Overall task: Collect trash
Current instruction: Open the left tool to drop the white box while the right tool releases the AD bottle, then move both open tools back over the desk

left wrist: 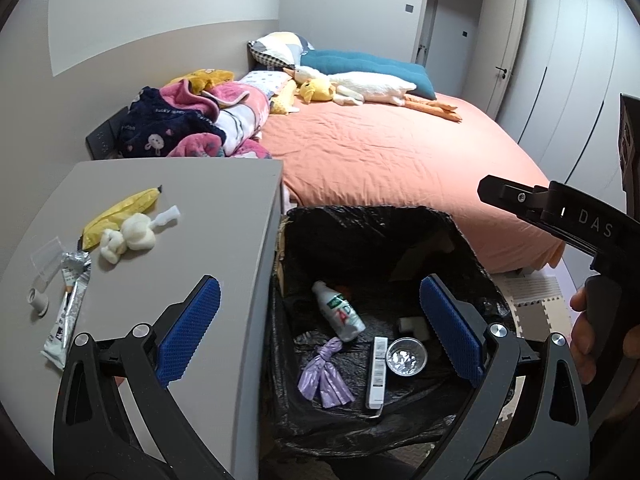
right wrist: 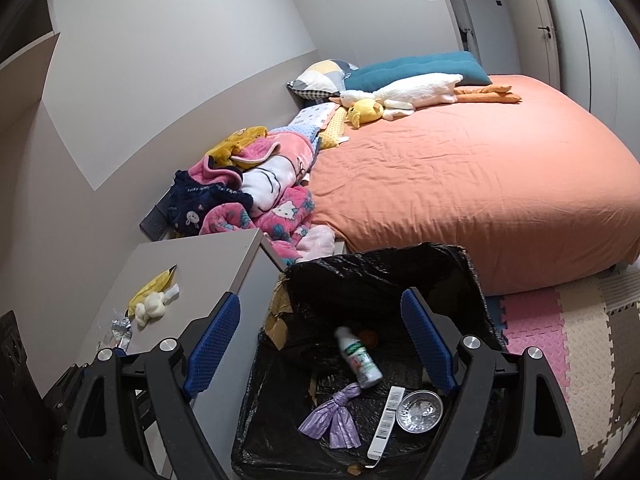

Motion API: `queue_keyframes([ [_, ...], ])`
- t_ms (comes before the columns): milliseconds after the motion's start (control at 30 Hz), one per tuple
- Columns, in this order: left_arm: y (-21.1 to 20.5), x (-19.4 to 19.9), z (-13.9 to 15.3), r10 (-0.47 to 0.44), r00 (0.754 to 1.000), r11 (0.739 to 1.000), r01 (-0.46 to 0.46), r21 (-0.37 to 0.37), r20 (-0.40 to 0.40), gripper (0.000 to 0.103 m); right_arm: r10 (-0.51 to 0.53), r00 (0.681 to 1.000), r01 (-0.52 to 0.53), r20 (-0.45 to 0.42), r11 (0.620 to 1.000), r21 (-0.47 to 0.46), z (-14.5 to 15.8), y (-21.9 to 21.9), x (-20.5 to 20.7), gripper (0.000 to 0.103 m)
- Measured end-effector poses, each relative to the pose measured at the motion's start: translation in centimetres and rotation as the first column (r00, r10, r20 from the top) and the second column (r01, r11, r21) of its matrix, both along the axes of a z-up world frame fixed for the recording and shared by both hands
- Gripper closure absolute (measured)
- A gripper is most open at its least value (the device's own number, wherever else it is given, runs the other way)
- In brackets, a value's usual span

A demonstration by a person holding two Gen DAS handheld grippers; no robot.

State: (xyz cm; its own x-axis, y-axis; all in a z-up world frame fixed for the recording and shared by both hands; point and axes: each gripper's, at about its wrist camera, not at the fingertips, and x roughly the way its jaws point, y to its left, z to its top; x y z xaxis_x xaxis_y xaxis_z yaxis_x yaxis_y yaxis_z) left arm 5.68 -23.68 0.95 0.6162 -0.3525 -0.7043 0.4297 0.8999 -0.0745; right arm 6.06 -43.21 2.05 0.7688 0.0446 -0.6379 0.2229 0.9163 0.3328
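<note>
Evidently a drop was just finished: both the left claw (left wrist: 320, 332) and right claw (right wrist: 322, 350) were spread empty above the lined bin (left wrist: 360, 216), lower centre. Remaining trash, a banana peel (left wrist: 120, 216) and wrappers (left wrist: 70, 304), lay on the desk (left wrist: 224, 216) at lower left, to be reached next.

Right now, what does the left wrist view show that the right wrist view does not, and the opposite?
Only the left wrist view shows the right gripper from outside, a hand on its handle, and a small white cap on the nightstand.

Only the right wrist view shows the pink foam mat.

Both show the black-lined bin, holding a white bottle, and the banana peel.
</note>
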Motion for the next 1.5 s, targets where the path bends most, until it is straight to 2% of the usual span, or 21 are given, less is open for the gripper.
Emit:
queue_keyframes([
  [367, 2.5, 0.4, 0.0, 0.044, 0.999, 0.999, -0.044, -0.004, 0.013, 0.006, 0.058, 0.998, -0.058, 0.009, 0.998, -0.001, 0.0, 2.4, 0.9, 0.020],
  [900, 9.0, 1.6, -0.5, 0.158, 0.987, 0.987, -0.158, 0.019, 0.030, 0.006, 0.183, 0.983, -0.183, -0.008, 0.983, -0.013, -0.8, 8.9, 3.5, 0.020],
  [1500, 15.8, 3.8, -2.6, 0.265, 0.964, 0.964, -0.265, 0.030, 0.001, 0.006, 0.359, 0.932, -0.361, -0.046, 0.932, -0.038, -2.4, 16.6, 7.4, 0.020],
])
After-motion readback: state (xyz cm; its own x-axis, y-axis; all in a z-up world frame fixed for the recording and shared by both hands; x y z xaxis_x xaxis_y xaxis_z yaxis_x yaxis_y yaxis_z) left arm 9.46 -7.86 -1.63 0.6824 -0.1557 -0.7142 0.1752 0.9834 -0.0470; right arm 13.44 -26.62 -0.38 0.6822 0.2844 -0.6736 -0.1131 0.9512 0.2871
